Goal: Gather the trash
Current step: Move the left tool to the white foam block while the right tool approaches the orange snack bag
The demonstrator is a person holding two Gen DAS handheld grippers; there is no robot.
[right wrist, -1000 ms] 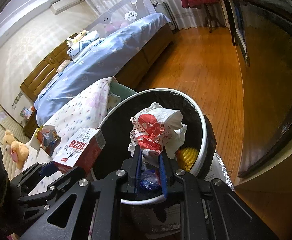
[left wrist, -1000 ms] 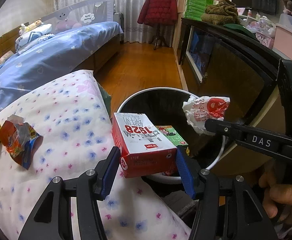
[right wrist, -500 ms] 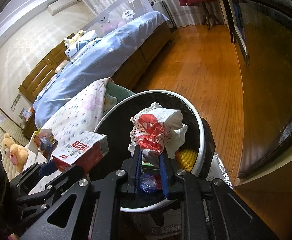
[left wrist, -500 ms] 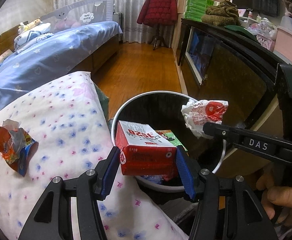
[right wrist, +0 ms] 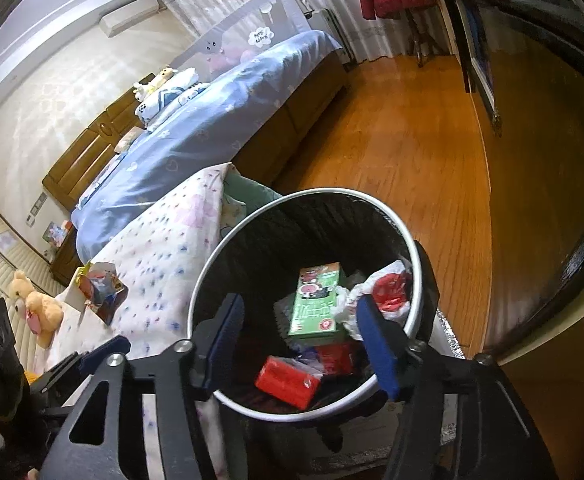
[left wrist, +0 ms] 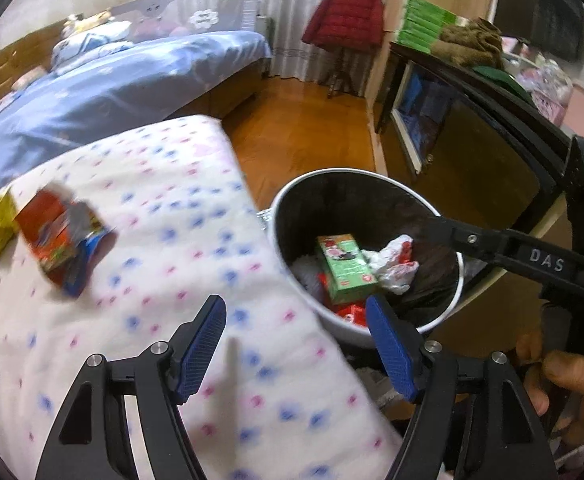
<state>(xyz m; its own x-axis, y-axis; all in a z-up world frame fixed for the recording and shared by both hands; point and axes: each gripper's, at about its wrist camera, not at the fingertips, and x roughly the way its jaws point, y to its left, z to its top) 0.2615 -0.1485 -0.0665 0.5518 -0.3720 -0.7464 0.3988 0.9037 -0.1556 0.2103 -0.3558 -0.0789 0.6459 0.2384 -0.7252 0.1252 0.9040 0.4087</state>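
Observation:
The round bin (left wrist: 332,171) with a black liner stands beside the flowered quilt (left wrist: 164,184). Inside it lie a red box (right wrist: 286,380), a green box (right wrist: 318,304) and a white-and-red plastic bag (right wrist: 384,292). My right gripper (right wrist: 300,304) hangs over the bin (right wrist: 324,191), its jaws opening with nothing between them. My left gripper (left wrist: 294,308) is over the quilt's edge by the bin rim, its jaws also opening and empty. A crumpled red-and-blue wrapper (left wrist: 58,240) and a yellow one (left wrist: 0,220) lie on the quilt to the left.
A blue-covered bed (left wrist: 132,76) lies beyond the quilt, with wooden floor (right wrist: 404,148) between it and a dark cabinet (left wrist: 472,132) on the right. A red coat (left wrist: 348,16) hangs on a stand. A teddy bear (right wrist: 40,304) sits at far left. A hand (left wrist: 564,376) holds the right gripper.
The left gripper let go of the red box, which now lies in the bin, and swung left over the quilt. The right gripper opened and the plastic bag dropped into the bin.

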